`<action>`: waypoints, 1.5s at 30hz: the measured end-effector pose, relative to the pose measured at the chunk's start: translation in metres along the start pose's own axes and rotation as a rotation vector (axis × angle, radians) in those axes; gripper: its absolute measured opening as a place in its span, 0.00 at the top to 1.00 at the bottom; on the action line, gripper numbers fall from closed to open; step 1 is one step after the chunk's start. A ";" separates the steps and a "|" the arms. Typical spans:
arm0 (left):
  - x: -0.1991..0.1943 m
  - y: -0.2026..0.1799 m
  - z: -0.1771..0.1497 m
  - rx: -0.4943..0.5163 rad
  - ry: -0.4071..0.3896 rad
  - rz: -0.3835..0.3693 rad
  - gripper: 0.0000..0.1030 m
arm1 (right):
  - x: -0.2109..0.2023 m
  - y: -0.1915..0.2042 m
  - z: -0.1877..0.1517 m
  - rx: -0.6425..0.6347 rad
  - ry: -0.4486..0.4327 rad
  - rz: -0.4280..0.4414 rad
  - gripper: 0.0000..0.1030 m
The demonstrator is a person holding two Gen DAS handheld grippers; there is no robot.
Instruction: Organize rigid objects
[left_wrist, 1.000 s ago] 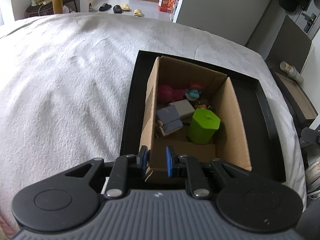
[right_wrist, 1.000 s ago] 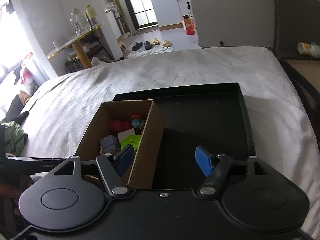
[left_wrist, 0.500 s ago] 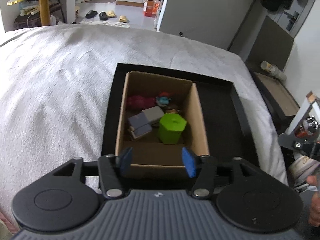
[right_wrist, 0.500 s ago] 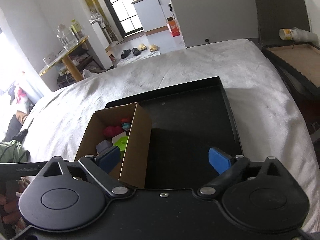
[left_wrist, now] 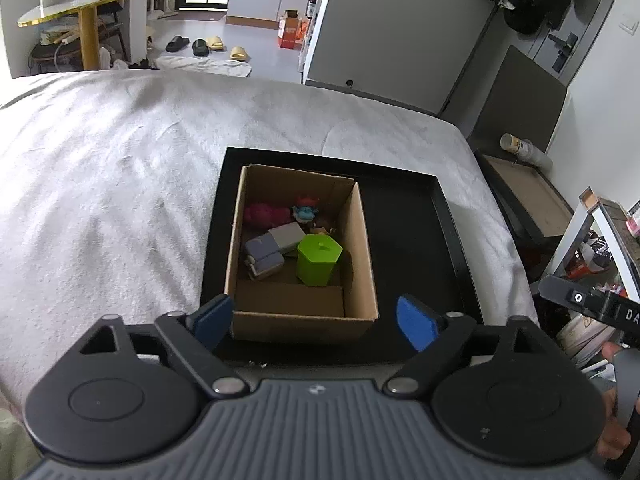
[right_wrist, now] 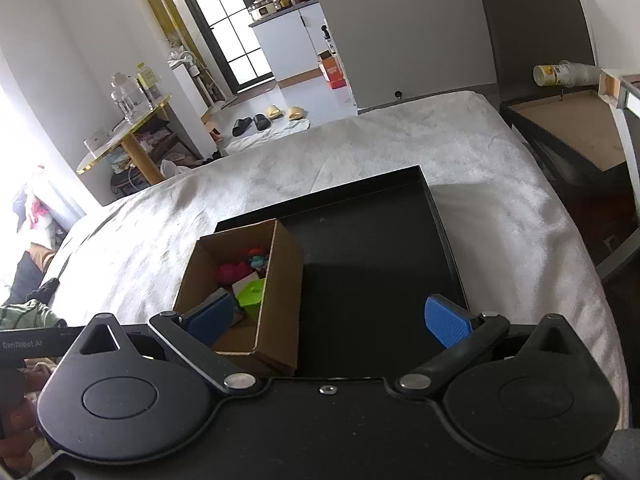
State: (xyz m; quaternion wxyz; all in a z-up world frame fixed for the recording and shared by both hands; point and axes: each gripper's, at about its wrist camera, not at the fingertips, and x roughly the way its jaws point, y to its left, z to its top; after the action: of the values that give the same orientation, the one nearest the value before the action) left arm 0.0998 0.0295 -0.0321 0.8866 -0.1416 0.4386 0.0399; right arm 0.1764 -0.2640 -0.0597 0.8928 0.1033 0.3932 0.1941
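Observation:
An open cardboard box [left_wrist: 362,240] stands in the left part of a black tray [left_wrist: 448,232] on a white bed. Inside lie a green hexagonal container [left_wrist: 318,258], grey blocks [left_wrist: 272,246], a pink toy [left_wrist: 264,214] and a small blue-and-red figure [left_wrist: 306,209]. My left gripper [left_wrist: 314,318] is open and empty, held back from the box's near wall. The box [right_wrist: 280,280] and tray [right_wrist: 380,240] also show in the right wrist view. My right gripper [right_wrist: 330,318] is open and empty above the tray's near edge.
The white bed cover [left_wrist: 120,184] spreads to the left and behind the tray. A dark side table with a paper cup [right_wrist: 560,74] stands to the right of the bed. A gold-edged table [left_wrist: 80,12] and slippers [left_wrist: 208,44] are on the floor beyond.
My left gripper opened, letting go of the box's near wall, and drew back. My right gripper opened wider and also pulled back and up.

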 end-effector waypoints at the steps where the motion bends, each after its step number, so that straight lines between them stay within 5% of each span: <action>1: -0.004 0.000 0.000 -0.004 0.000 0.000 0.12 | -0.003 0.003 0.000 -0.004 -0.001 -0.007 0.00; 22: -0.083 -0.013 -0.017 -0.001 -0.020 -0.088 0.05 | -0.062 0.049 -0.010 -0.040 0.003 -0.026 0.00; 26: -0.101 -0.021 -0.022 0.053 -0.037 -0.026 0.04 | -0.072 0.057 -0.011 -0.055 -0.002 -0.053 0.00; 45: -0.146 -0.026 -0.050 0.111 -0.087 0.009 0.03 | -0.111 0.085 -0.023 -0.089 0.000 -0.054 0.00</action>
State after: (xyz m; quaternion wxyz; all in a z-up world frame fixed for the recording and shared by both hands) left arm -0.0229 -0.0020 0.0604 0.9111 -0.0884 0.4017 0.0257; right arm 0.0680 -0.2340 0.0271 0.9015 0.0529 0.3868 0.1870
